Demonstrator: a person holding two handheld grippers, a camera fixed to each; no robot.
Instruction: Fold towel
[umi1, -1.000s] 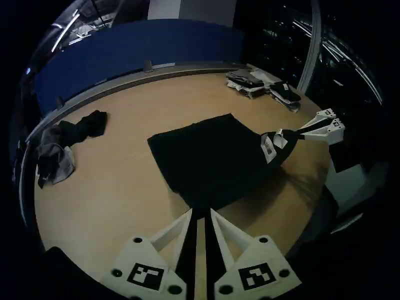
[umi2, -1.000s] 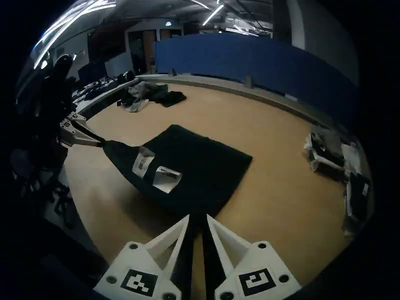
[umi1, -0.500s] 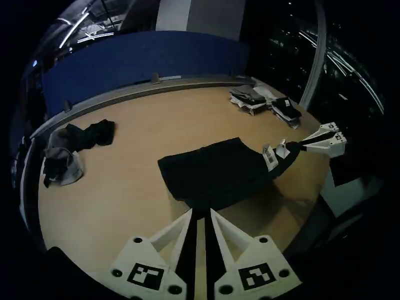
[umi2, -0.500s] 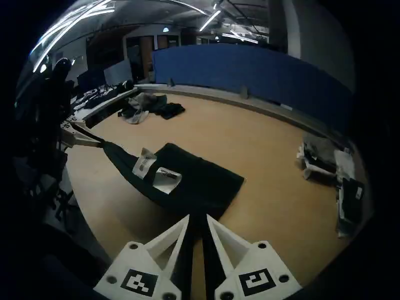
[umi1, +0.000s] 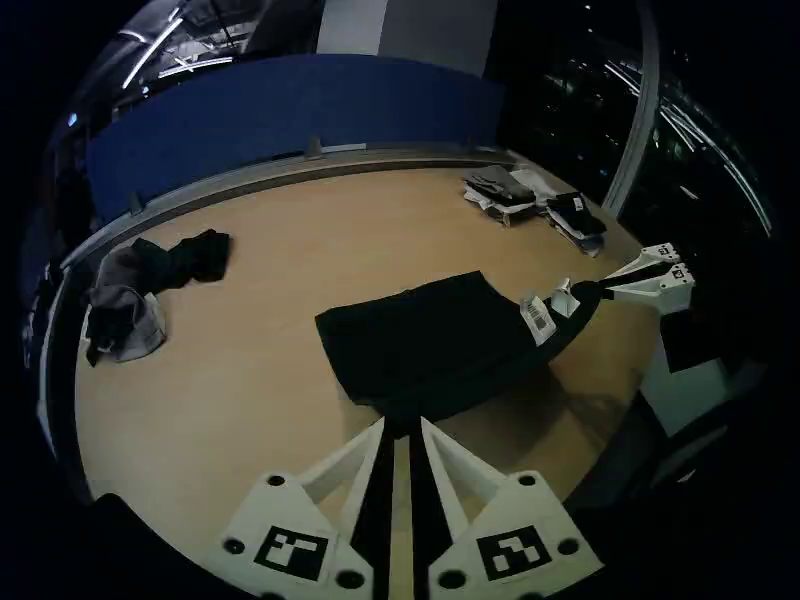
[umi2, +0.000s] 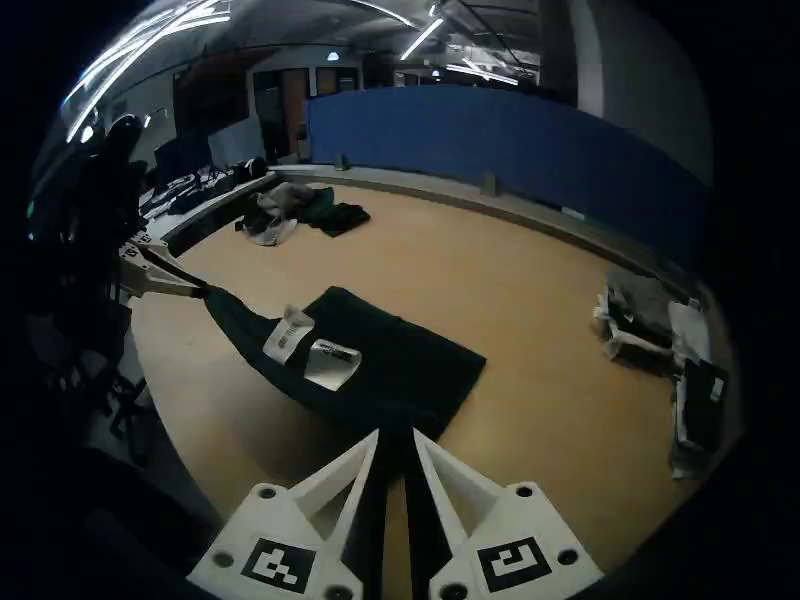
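Note:
A dark towel (umi1: 430, 335) lies on the wooden table (umi1: 260, 290), its near edge lifted and stretched between the two grippers. My left gripper (umi1: 400, 428) is shut on one near corner, the cloth running between its white fingers. My right gripper (umi1: 608, 289) grips the other corner at the right, beside white labels (umi1: 541, 312). In the right gripper view the towel (umi2: 400, 360) reaches from my right gripper (umi2: 397, 436), shut on its corner, to the left gripper (umi2: 196, 289) at the far left. The labels (umi2: 305, 350) hang near that raised edge.
A heap of dark and grey clothes (umi1: 140, 285) lies at the table's left; folded stacks (umi1: 530, 195) sit at the far right. A blue partition (umi1: 280, 110) runs along the back edge. The same heap (umi2: 300, 208) and stacks (umi2: 660, 330) appear in the right gripper view.
Both grippers have risen and drawn back with the towel's near edge; the towel looks smaller and farther off. In the last half second little has moved.

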